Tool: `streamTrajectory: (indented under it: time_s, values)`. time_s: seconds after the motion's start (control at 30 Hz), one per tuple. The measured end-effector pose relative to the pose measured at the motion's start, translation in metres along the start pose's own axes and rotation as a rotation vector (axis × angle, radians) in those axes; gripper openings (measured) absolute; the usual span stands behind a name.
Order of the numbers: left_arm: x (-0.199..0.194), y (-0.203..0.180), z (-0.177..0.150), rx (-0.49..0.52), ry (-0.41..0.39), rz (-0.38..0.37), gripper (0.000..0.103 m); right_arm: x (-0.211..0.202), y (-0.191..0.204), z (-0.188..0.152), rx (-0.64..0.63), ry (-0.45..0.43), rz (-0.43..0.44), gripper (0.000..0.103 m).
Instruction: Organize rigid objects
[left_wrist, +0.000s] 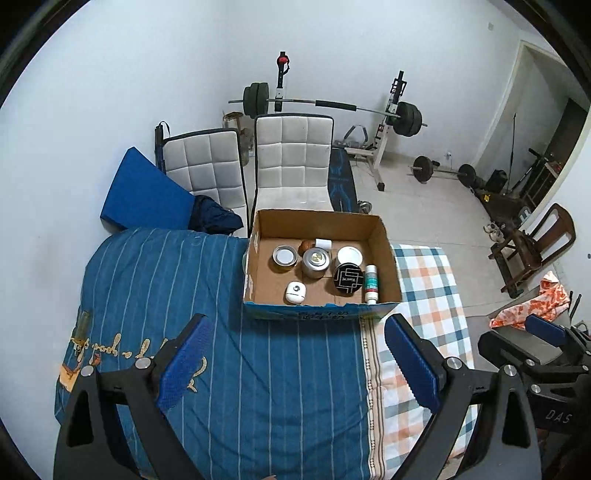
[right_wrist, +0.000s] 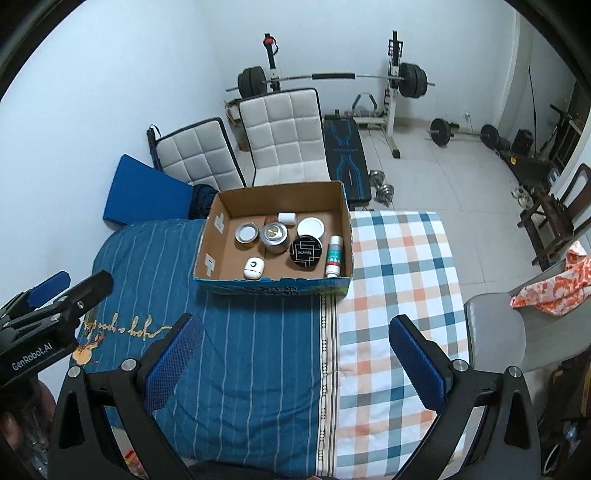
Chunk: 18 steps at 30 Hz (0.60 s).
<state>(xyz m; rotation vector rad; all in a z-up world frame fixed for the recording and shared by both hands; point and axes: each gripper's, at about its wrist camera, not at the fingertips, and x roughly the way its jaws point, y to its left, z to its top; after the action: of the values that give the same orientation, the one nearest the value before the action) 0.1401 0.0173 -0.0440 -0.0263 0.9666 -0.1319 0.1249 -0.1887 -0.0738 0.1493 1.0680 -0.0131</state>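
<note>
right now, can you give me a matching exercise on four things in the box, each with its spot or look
Things:
1. bottle
2. black tin
3. white case
4. open tin

Descriptions:
A. lying along the box's right wall
B. small, rounded, near the front wall
C. farthest left, pale inside
D. white line pattern on its lid

Pairs: 1-A, 2-D, 3-B, 4-C

All sit in the cardboard box on the bed; both grippers, left and right, hang open short of it.

Cardboard box (left_wrist: 321, 221) open on top; bedding (left_wrist: 277, 369) before it bare.
</note>
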Motion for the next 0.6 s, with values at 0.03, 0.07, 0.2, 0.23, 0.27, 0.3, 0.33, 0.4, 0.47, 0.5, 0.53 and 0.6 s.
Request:
streamTrajectory:
  time_s: [0.03, 0.07, 0.2, 0.23, 0.27, 0.3, 0.33, 0.4, 0.47, 0.5, 0.53, 0.6]
  values:
    - [-0.003, -0.001, 0.0, 0.002, -0.007, -0.004, 0.096, -0.003, 0.001, 0.0, 0.001, -0.007, 0.0, 0.103]
    - [-0.006, -0.002, 0.0, 0.007, -0.014, 0.003, 0.096, -0.006, 0.001, -0.001, 0.001, -0.012, -0.003, 0.103]
    - [-0.011, -0.007, -0.003, 0.02, -0.027, 0.013, 0.096, -0.013, 0.0, -0.002, 0.008, -0.025, -0.018, 0.103]
    - [-0.011, -0.007, -0.003, 0.02, -0.027, 0.01, 0.096, -0.015, -0.001, -0.002, 0.012, -0.028, -0.021, 0.103]
    - [-0.012, -0.008, -0.003, 0.022, -0.028, 0.01, 0.096, -0.017, -0.001, -0.002, 0.014, -0.031, -0.024, 0.103]
    - [-0.012, -0.009, -0.003, 0.024, -0.028, 0.014, 0.096, -0.018, -0.002, -0.002, 0.016, -0.035, -0.029, 0.103]
    - [-0.013, -0.01, -0.003, 0.025, -0.029, 0.014, 0.096, -0.02, -0.003, -0.002, 0.017, -0.04, -0.034, 0.103]
    - [-0.013, -0.011, -0.003, 0.024, -0.032, 0.012, 0.096, -0.023, -0.005, -0.001, 0.023, -0.048, -0.041, 0.103]
    - [-0.014, -0.012, -0.003, 0.028, -0.034, 0.008, 0.096, -0.026, -0.006, -0.001, 0.028, -0.059, -0.053, 0.103]
    - [-0.014, -0.012, -0.004, 0.03, -0.037, 0.008, 0.096, -0.027, -0.007, 0.0, 0.03, -0.063, -0.06, 0.103]
    - [-0.015, -0.012, -0.004, 0.032, -0.039, 0.007, 0.096, -0.029, -0.008, 0.0, 0.033, -0.068, -0.064, 0.103]
    - [-0.015, -0.013, -0.004, 0.037, -0.042, 0.002, 0.096, -0.031, -0.009, 0.001, 0.037, -0.077, -0.071, 0.103]
